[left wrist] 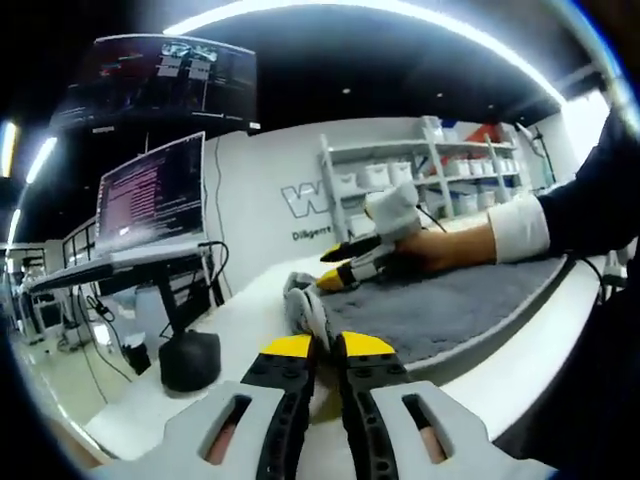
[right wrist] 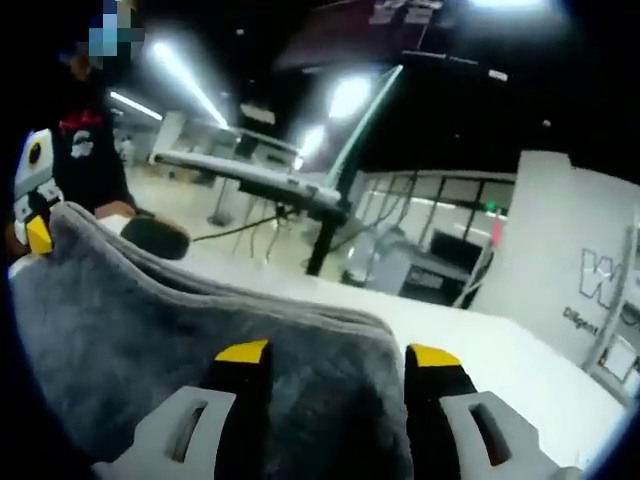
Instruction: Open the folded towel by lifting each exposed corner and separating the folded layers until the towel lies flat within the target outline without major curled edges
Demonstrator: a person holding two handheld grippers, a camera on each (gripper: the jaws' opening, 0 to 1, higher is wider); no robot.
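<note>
1. Grey towel (left wrist: pixel 450 310) spread over the white table (left wrist: pixel 230 330), far edge bunched into a small fold near the table's middle; in the right gripper view, seen as a broad grey sheet (right wrist: pixel 170 340) rising toward the camera.
2. Left gripper (left wrist: pixel 328 350) parked low at the table's near edge, yellow-tipped jaws drawn together with barely a slit between them and nothing pinched; seemingly kept back, out of the other hand's way.
3. Right gripper (left wrist: pixel 345 262) reaching in over the towel in the left gripper view, carried by a hand (left wrist: pixel 440 250) in a dark sleeve with a white cuff, tips aimed at the bunched edge; probably placed there to pick up or draw out that layer.
4. In the right gripper view, own jaws (right wrist: pixel 335 360) standing apart, grey cloth lying between and under them, one yellow tip pressed against the pile; jaws parted, cloth straddled but not visibly clamped.
5. Left gripper also visible at the left edge of the right gripper view (right wrist: pixel 35 200), close to the towel's raised rim.
6. Target outline: cannot tell from either view.
7. Around: laptop (left wrist: pixel 150 200) on a raised stand, black round base (left wrist: pixel 190 360) with cables just beside the towel's far corner, white shelving (left wrist: pixel 420 170) with bins behind.
8. Likely obstacles: stand base and cables close to where the far edge would unfold; bunched fold not yet flattened.
</note>
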